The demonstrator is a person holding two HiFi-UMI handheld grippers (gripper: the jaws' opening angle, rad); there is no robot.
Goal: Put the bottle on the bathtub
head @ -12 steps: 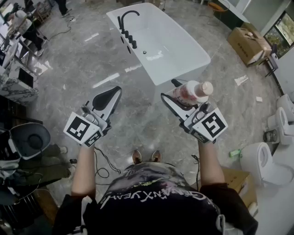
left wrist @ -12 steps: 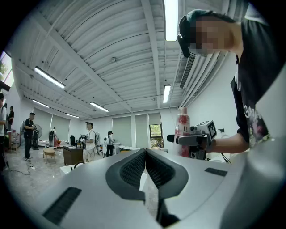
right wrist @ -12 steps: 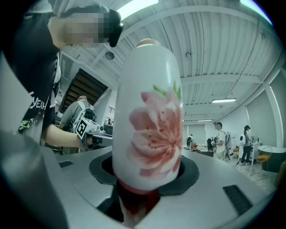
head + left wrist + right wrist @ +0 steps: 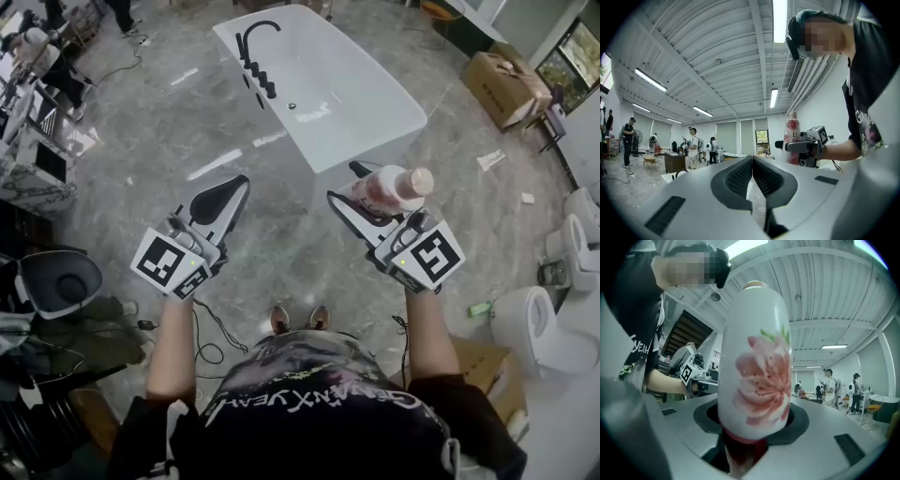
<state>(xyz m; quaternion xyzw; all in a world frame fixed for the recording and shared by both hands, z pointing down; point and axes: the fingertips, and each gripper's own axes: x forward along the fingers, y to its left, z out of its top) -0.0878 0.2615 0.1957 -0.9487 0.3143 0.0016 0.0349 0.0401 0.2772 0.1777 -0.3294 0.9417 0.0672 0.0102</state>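
Observation:
A white bottle (image 4: 392,187) with a pink flower print and a pink cap is clamped in my right gripper (image 4: 361,199), held level above the floor just short of the near end of the white bathtub (image 4: 375,117). In the right gripper view the bottle (image 4: 754,366) stands upright between the jaws and fills the middle. My left gripper (image 4: 221,200) is shut with nothing in it, held out beside the right one; its jaws (image 4: 752,176) meet in the left gripper view, where the bottle (image 4: 791,138) shows at the right.
A black faucet (image 4: 255,47) stands on the tub's left rim. Cardboard boxes (image 4: 506,89) lie at the far right, white toilets (image 4: 544,328) at the right edge. Desks and people stand at the far left (image 4: 42,66). Marble floor (image 4: 187,131) surrounds the tub.
The view has shifted slightly toward the tub. Both grippers keep their pose, and the bottle stays gripped.

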